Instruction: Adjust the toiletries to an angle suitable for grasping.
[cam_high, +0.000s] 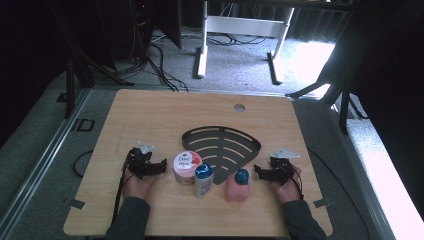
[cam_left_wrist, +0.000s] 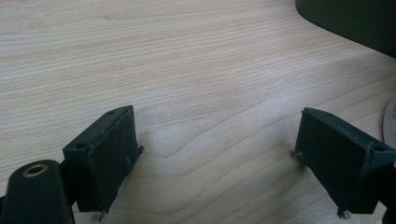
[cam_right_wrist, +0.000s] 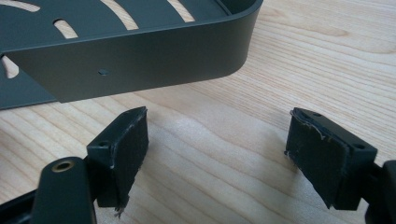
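A dark slotted fan-shaped tray (cam_high: 222, 145) lies flat at the table's middle. In front of it stand a pink Dove jar (cam_high: 186, 167) with a white lid, a grey bottle (cam_high: 203, 179) with a blue cap, and a pink bottle (cam_high: 237, 186) with a blue cap. My left gripper (cam_high: 152, 167) rests on the wood just left of the jar, open and holding nothing (cam_left_wrist: 217, 121). The jar's white edge (cam_left_wrist: 390, 121) peeks in at the right of the left gripper view. My right gripper (cam_high: 264, 173) sits right of the pink bottle, open (cam_right_wrist: 218, 116), facing the tray's curved wall (cam_right_wrist: 140, 51).
The wooden table (cam_high: 150, 115) has a round cable hole (cam_high: 239, 107) near its far edge. Bare wood lies between both pairs of jaws. Beyond the table are a white desk frame (cam_high: 240, 30) and floor cables (cam_high: 160, 65).
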